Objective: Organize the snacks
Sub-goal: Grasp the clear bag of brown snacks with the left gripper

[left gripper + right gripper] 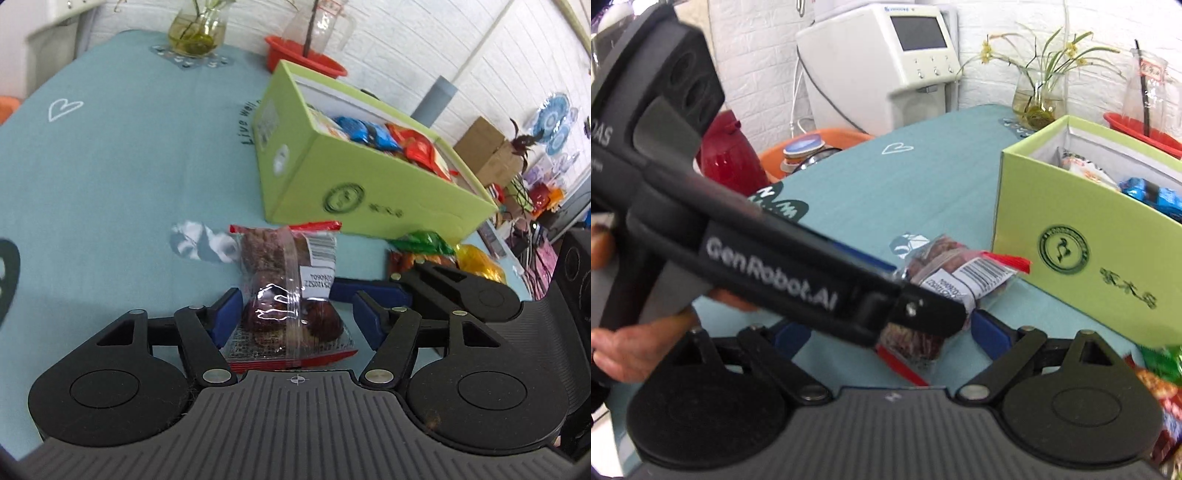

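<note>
A clear snack packet (288,291) with brown pieces and red ends lies on the teal tablecloth (110,177). My left gripper (295,301) straddles it: the left blue pad touches the wrapper, and the right pad stands a little off it. An open green box (369,192) behind it holds blue packs (365,133) and red packs (417,147). In the right wrist view, my right gripper (890,332) is open wide just behind the same packet (945,258), with the left gripper's finger (923,314) crossing in front. The box (1071,229) stands to the right.
Loose green (424,240) and yellow (476,258) snack packets lie by the box's near right corner. A glass vase (195,33) and a red basin (306,61) stand at the table's far edge. A white machine (886,55) and a red flask (731,155) are beyond the table.
</note>
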